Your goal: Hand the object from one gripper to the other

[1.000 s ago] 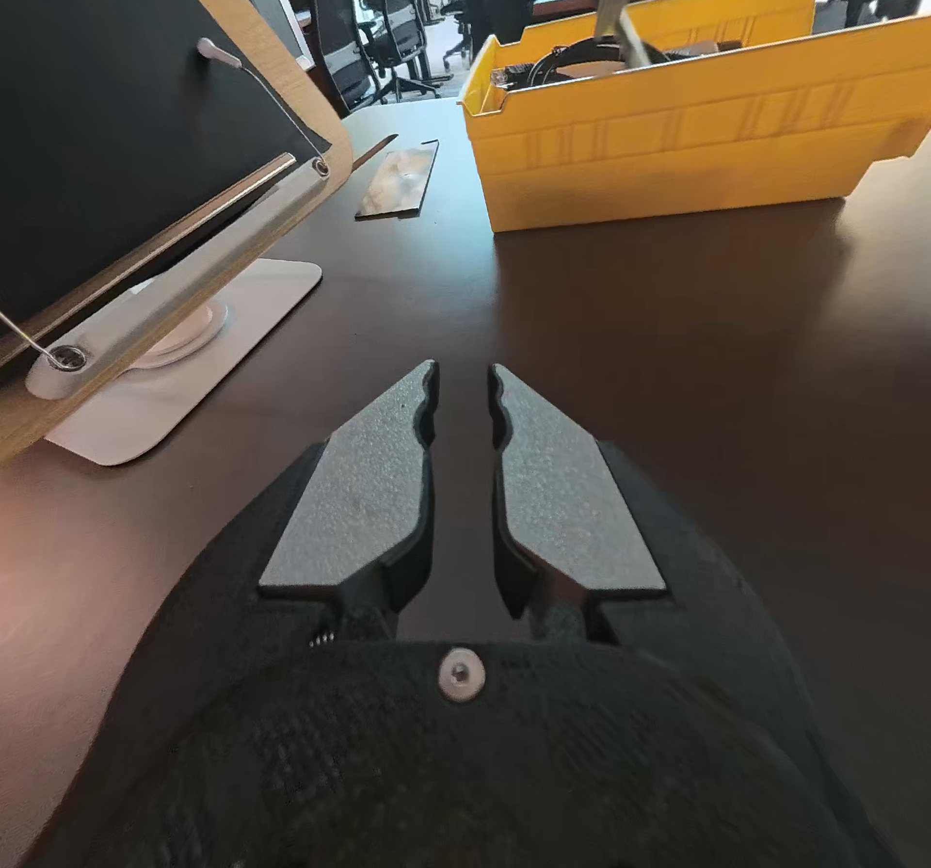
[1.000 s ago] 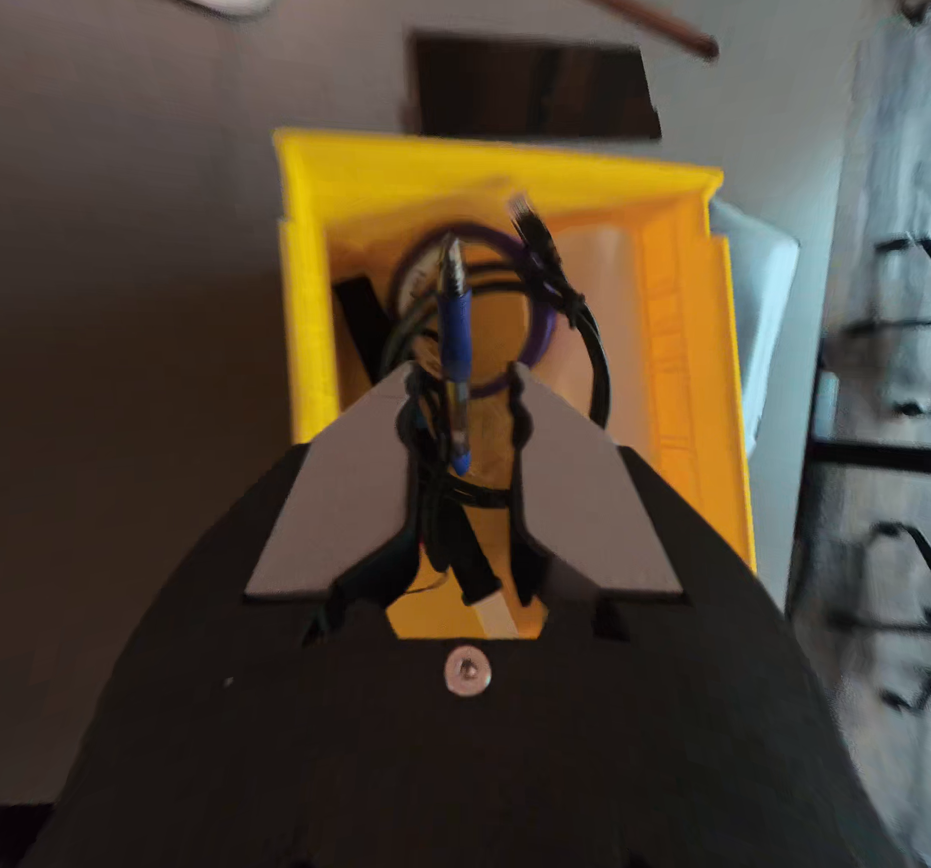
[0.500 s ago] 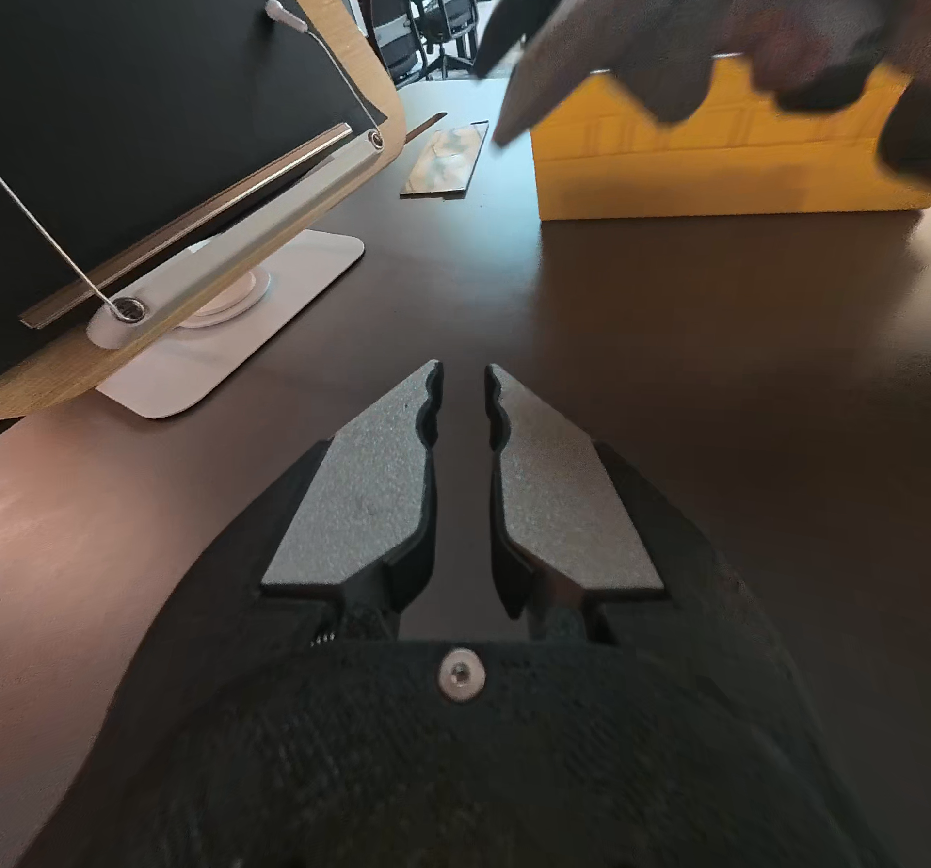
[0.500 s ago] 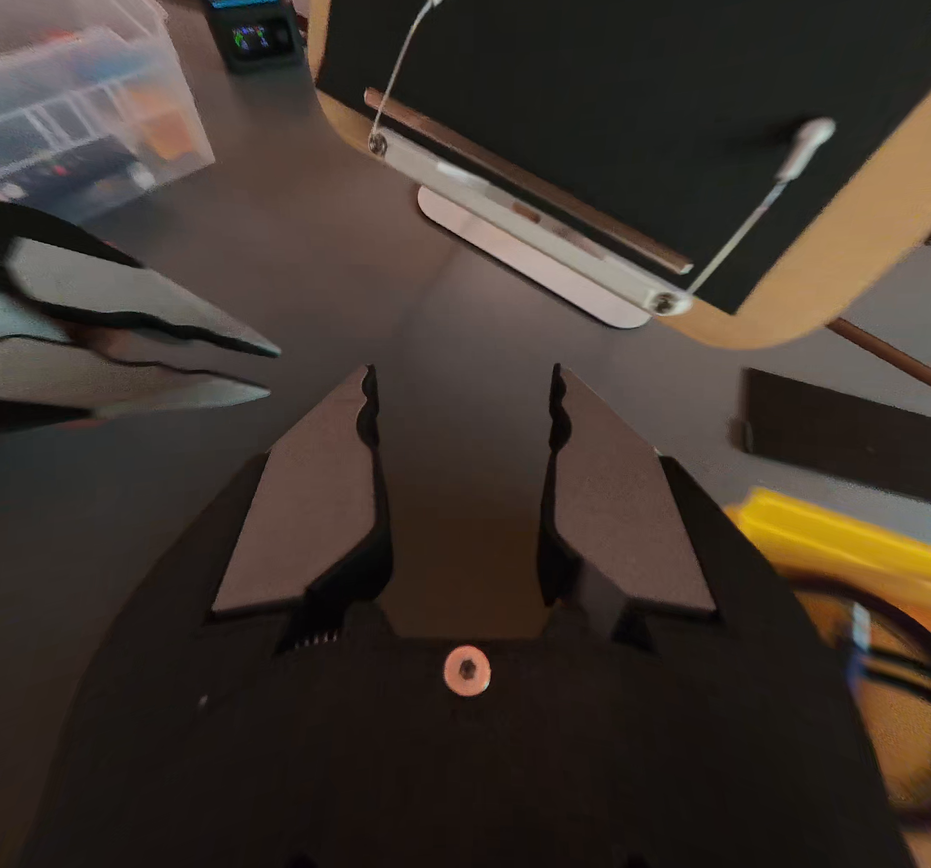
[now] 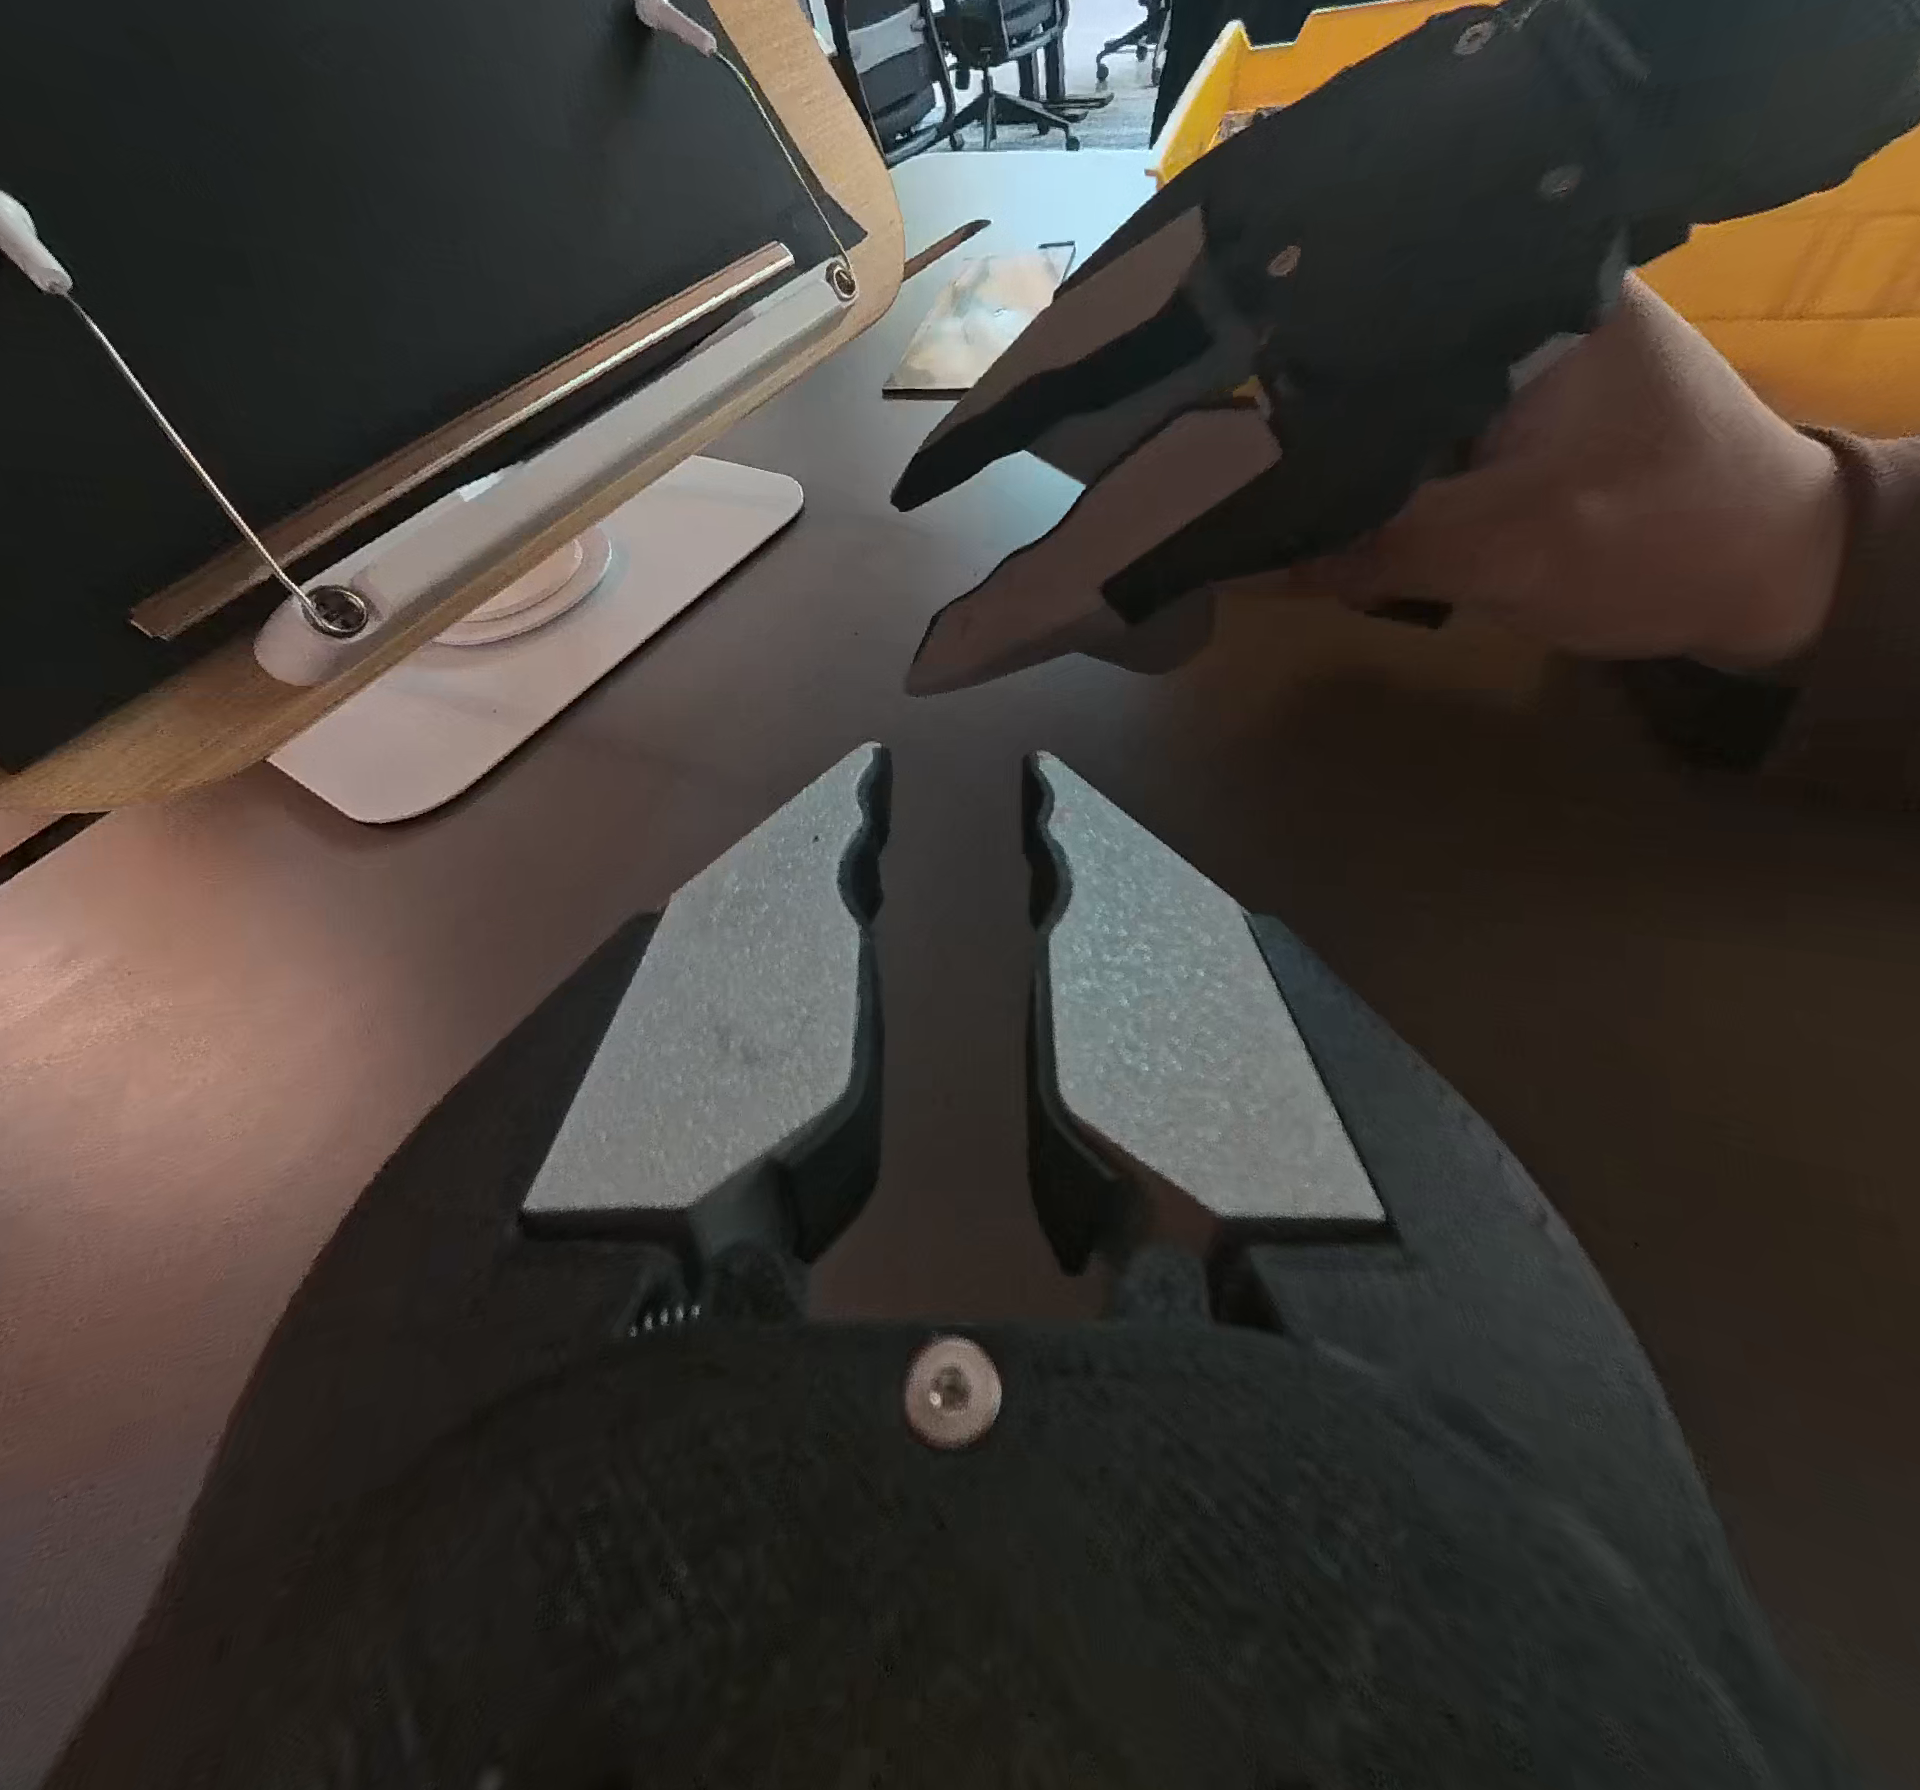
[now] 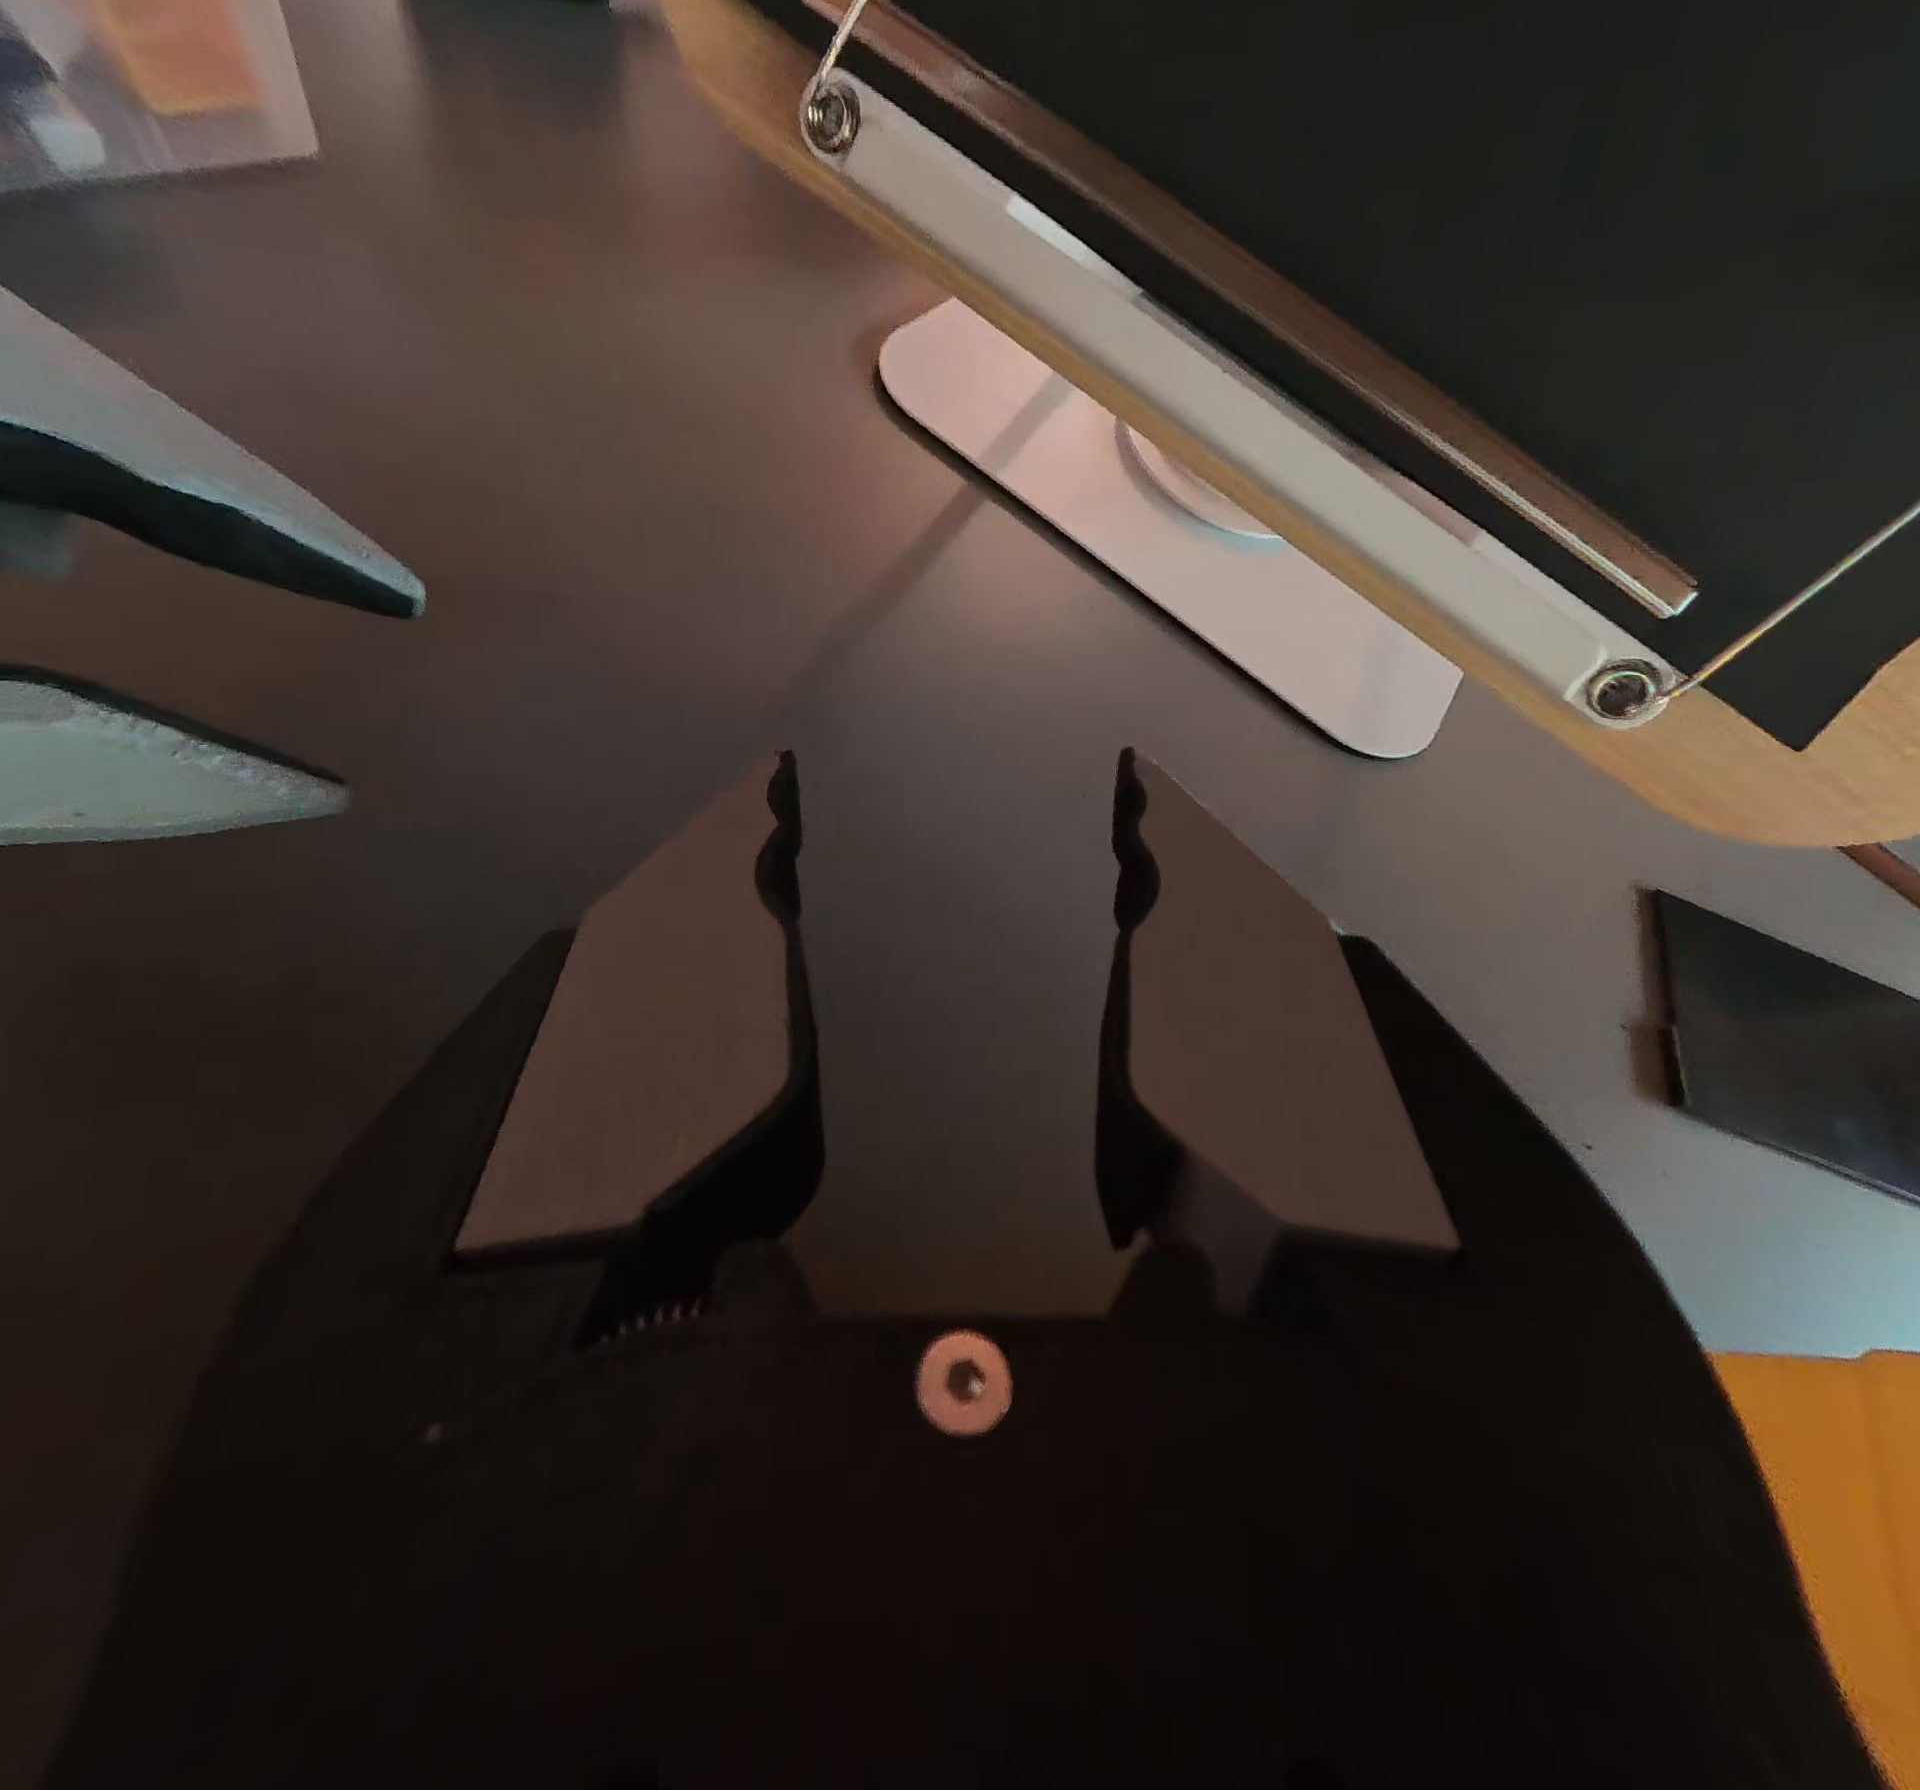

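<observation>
**Both hand-held grippers empty, no object between them**

At the left edge of the dark brown worktop (image 5: 1351, 909) stands a tilted book stand with a black face, pale wooden rim and white plastic base (image 5: 436, 306); its thin wire page-holders show in both wrist views. Just right of it, over the middle of the worktop, the left hand-held gripper (image 5: 954, 769) hovers low with its grey textured fingers (image 5: 727, 1013) a narrow gap apart and nothing between them.

Further right, the right hand-held gripper (image 5: 914, 587) comes in from the worktop's right side, held in a person's hand (image 5: 1621, 535), tips pointed toward the left one and just beside it without touching. Its own view shows its jaws wider apart (image 6: 956, 764), with only bare worktop in the gap. Behind it, toward the far right corner, sits a yellow plastic bin (image 5: 1787, 286) (its contents are hidden here by the gripper body).

The object to be handed over is not visible in either picture; neither gripper carries anything. Judging from this, the transfer itself is not under way: an object must first be picked up, perhaps from the bin, then presented and taken over. Essentially all of the task appears left to do.
</observation>
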`<move>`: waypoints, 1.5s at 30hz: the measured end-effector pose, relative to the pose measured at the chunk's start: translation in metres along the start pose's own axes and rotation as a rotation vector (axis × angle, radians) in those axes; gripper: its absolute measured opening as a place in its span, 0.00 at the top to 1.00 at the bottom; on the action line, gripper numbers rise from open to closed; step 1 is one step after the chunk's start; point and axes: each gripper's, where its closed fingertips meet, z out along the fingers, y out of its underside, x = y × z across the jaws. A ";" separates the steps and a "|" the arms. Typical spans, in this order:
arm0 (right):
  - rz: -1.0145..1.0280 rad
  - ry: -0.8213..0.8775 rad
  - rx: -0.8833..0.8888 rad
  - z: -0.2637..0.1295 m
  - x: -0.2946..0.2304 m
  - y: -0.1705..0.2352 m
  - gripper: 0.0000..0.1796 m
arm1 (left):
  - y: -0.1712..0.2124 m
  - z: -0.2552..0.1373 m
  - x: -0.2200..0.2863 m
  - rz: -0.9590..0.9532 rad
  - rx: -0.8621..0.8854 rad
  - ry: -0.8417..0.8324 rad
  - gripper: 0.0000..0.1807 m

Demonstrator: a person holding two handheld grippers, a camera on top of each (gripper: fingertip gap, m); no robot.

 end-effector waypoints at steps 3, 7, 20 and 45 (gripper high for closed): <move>0.009 -0.011 0.030 -0.003 -0.002 -0.004 0.69 | -0.004 -0.003 -0.004 0.019 0.017 -0.023 0.88; 0.027 -0.034 0.021 -0.002 -0.006 -0.001 0.69 | -0.013 -0.011 -0.012 0.015 0.067 -0.053 0.89; 0.012 -0.080 0.052 -0.003 -0.019 -0.006 0.69 | -0.074 -0.141 -0.007 0.057 0.215 -0.147 0.86; 0.029 -0.157 0.059 0.004 -0.033 -0.008 0.70 | 0.137 -0.157 -0.277 0.384 -0.815 -0.507 0.79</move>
